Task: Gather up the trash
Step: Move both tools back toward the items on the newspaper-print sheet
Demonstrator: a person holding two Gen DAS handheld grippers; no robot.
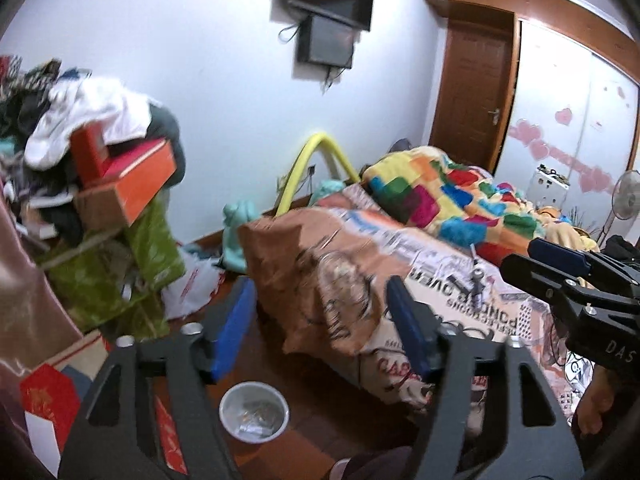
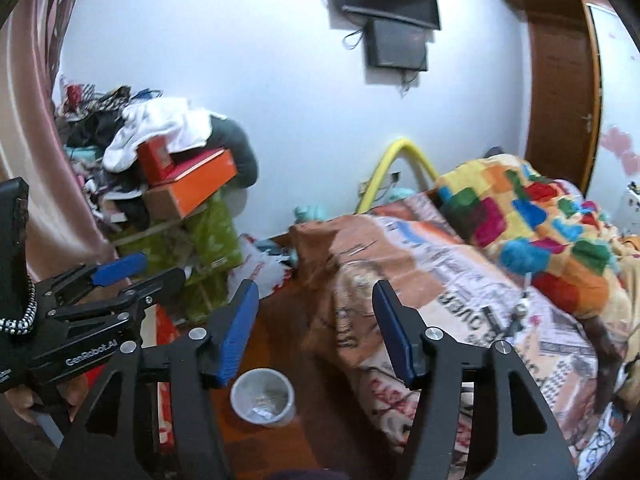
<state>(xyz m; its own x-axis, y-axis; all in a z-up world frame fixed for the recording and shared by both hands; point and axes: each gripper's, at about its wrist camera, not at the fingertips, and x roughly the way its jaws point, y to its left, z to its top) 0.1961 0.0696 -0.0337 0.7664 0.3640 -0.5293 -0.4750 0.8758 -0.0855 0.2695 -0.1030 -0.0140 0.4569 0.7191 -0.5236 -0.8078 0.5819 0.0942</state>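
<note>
Both sets of jaws stand apart and carry nothing, so we start empty-handed. Over on the left, the left gripper (image 1: 324, 320) with its blue pads spread wide has only air between the fingers; at about four o'clock below it on the dark wooden floor (image 1: 320, 432) sits the small white round bin (image 1: 254, 413) with a few scraps of paper in its bottom, well clear of the pads. Up at nine o'clock a leaning heap of clothes and orange cardboard boxes (image 1: 120, 184) teeters on green-wrapped bundles, with a crumpled white plastic bag printed in red (image 1: 192, 284) lying at its foot, probably the next piece of trash.

Moving right, the right gripper (image 2: 316, 320) shows a narrower gap, jaws parted, nothing touching them, the same bin at six o'clock just below. Beyond it, at two o'clock, lies the bed with its newspaper-print cover (image 2: 460, 280) and patchwork quilt of bright squares (image 2: 540, 216).

Dangers now: a low swing could tip that light bin and spill its scraps; a reach for the bag could nudge the box heap over; and a thin bag may slip from a loose pinch
</note>
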